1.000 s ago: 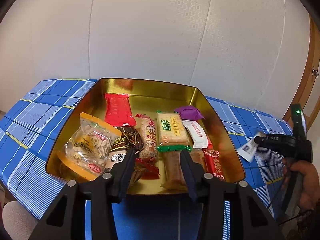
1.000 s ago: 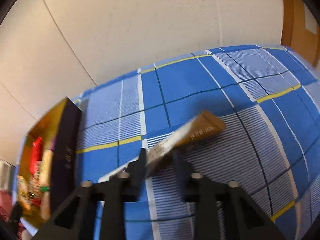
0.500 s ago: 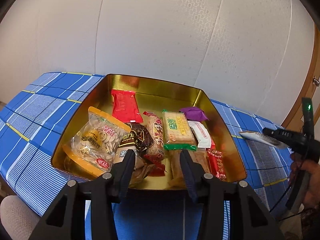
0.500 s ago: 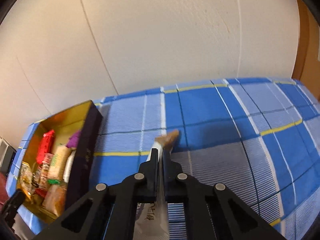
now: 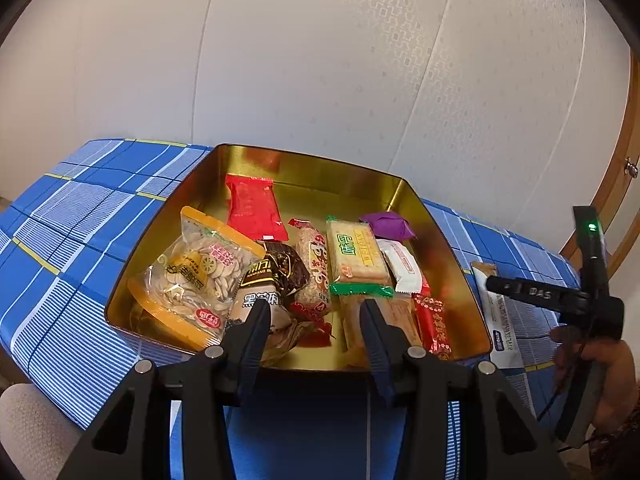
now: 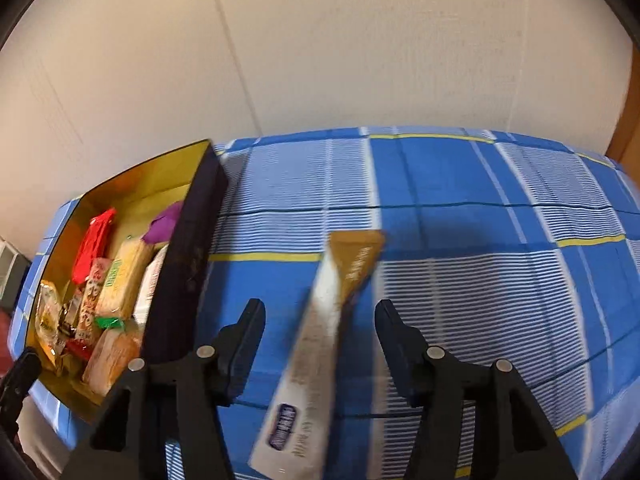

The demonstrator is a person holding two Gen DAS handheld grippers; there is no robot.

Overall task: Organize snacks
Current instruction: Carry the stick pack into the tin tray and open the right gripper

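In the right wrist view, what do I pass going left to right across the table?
Gold tin with snacks → its dark side wall → long white-and-tan packet between the open right gripper → bare blue checked cloth.

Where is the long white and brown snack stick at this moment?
In the right wrist view, the long white and brown snack stick lies on the blue checked tablecloth, just right of the gold tin box, between the open jaws of the right gripper, which have just been opening.

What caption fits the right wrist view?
Right gripper open, jaws just widened around a long snack stick beside the gold tin.
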